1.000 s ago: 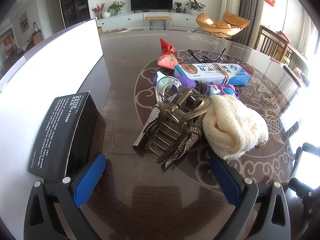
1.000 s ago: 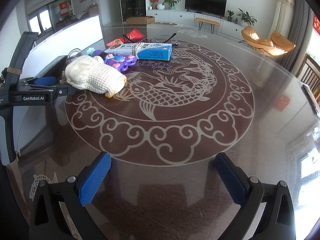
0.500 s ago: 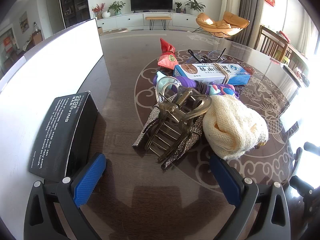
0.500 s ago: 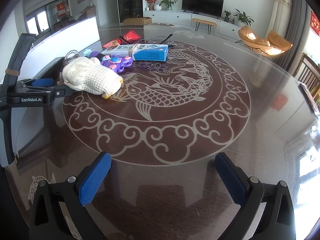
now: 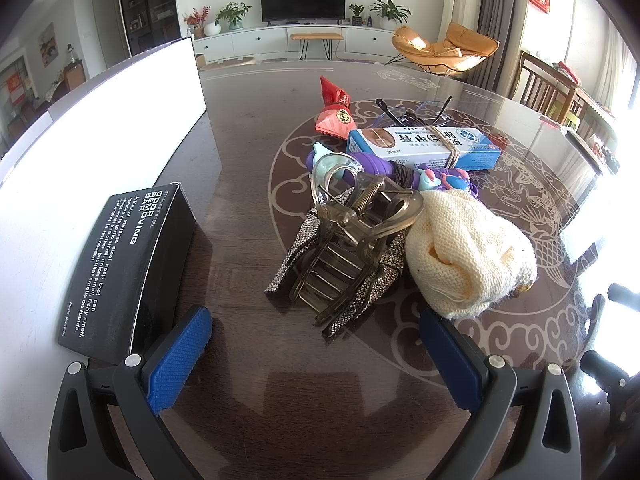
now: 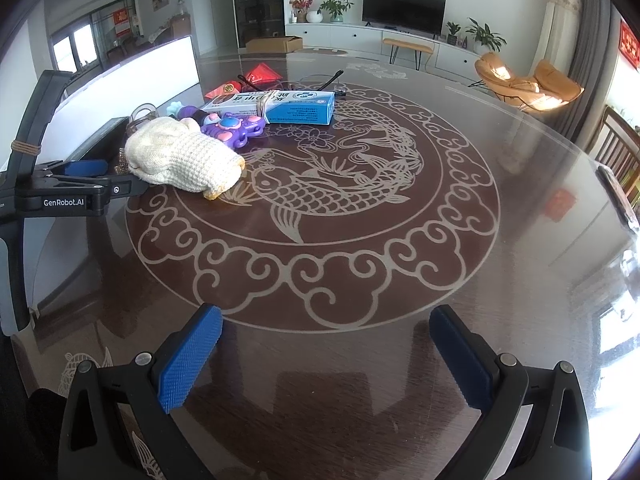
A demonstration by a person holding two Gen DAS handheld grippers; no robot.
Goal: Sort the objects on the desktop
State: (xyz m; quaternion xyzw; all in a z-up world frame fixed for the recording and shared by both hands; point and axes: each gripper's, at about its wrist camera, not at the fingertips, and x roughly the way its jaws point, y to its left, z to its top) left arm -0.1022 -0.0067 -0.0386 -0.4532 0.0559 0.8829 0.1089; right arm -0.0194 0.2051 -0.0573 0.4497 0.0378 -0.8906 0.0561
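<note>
Left gripper (image 5: 314, 354) spread wide, empty, w/ hair claw clip (image 5: 352, 240) at 12 o'clock, knit hat (image 5: 468, 252) at 1. Right gripper (image 6: 326, 354) likewise agape over bare table (image 6: 400, 280); blue box (image 6: 280, 106) at 11.

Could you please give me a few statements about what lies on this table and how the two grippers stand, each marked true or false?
1. The left gripper is open and holds nothing. True.
2. The hair claw clip lies on top of the sparkly pouch. True.
3. The cream knitted item sits inside the black box. False: it lies on the table, to the right of the clip in the left wrist view, apart from the box.
4. The right gripper has its jaws shut on the blue and white carton. False: its jaws are open and empty, far from the carton.
5. A rubber band wraps the blue and white carton. True.
</note>
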